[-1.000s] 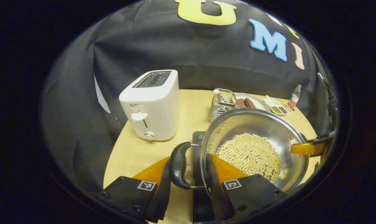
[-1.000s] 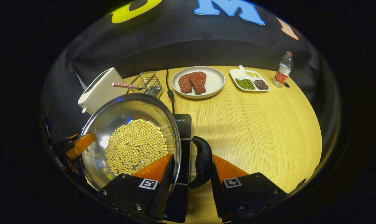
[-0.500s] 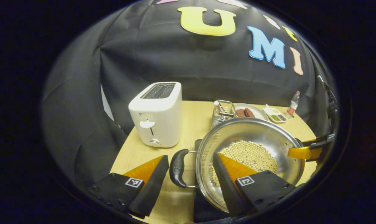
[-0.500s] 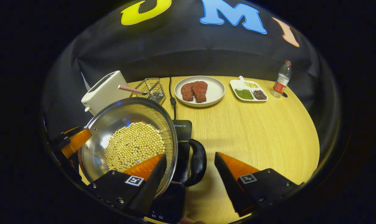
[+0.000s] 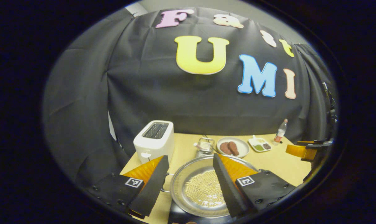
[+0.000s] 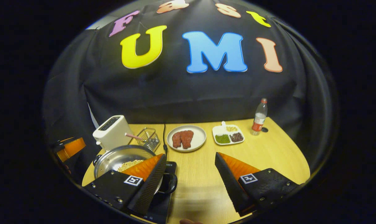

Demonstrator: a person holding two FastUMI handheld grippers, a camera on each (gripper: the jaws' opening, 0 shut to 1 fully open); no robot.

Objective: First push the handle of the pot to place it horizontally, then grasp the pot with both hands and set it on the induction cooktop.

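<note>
On black cooktop [image 6: 164, 203], round steel pot [image 6: 113, 158]

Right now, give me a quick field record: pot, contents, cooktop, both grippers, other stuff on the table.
pot: steel pot sitting on the black cooktop
contents: pale beans
left gripper: jaws open, above the pot, holding nothing
right gripper: jaws open, holding nothing
table: toaster, wire rack, plate of meat, divided dish, bottle
</note>
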